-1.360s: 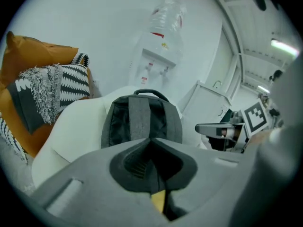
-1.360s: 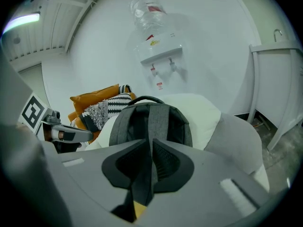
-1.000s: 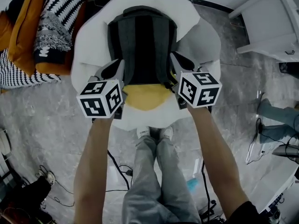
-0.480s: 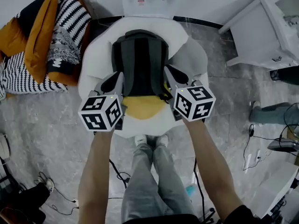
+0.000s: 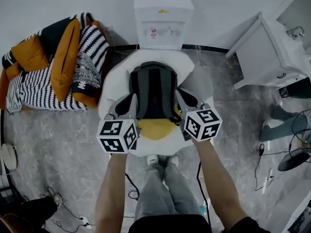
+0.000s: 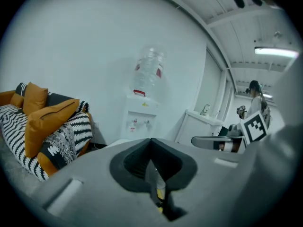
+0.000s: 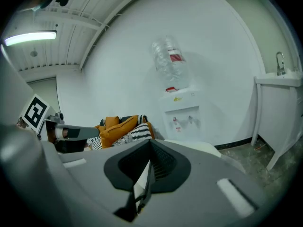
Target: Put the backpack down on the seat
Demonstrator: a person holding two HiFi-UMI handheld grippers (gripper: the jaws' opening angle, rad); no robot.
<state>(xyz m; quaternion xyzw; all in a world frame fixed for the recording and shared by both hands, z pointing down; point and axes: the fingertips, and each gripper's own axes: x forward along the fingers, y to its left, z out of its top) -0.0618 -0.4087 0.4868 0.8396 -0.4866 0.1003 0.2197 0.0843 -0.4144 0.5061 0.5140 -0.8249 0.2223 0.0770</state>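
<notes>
A dark grey backpack [image 5: 154,89] with a yellow lower end lies back-panel up over the round white seat [image 5: 115,76]. My left gripper [image 5: 130,102] sits at its lower left side and my right gripper [image 5: 183,100] at its lower right side, each against a shoulder strap. Both are shut, and a thin strip of the backpack looks pinched in each. In the left gripper view the left gripper [image 6: 154,174] has its jaws pressed together with a sliver of yellow behind them. The right gripper [image 7: 147,178] shows a thin dark strap between its closed jaws.
A water dispenser [image 5: 163,13] stands against the wall behind the seat. Orange and striped cushions [image 5: 58,76] are heaped to the left. A white cabinet [image 5: 272,52] stands at the right, with another person's legs [image 5: 286,123], a fan base [image 5: 291,161] and cables on the floor.
The head view has pulled back and up, so the seat, backpack and grippers look smaller and the dispenser has come into view. Both grippers stay shut at the backpack's sides.
</notes>
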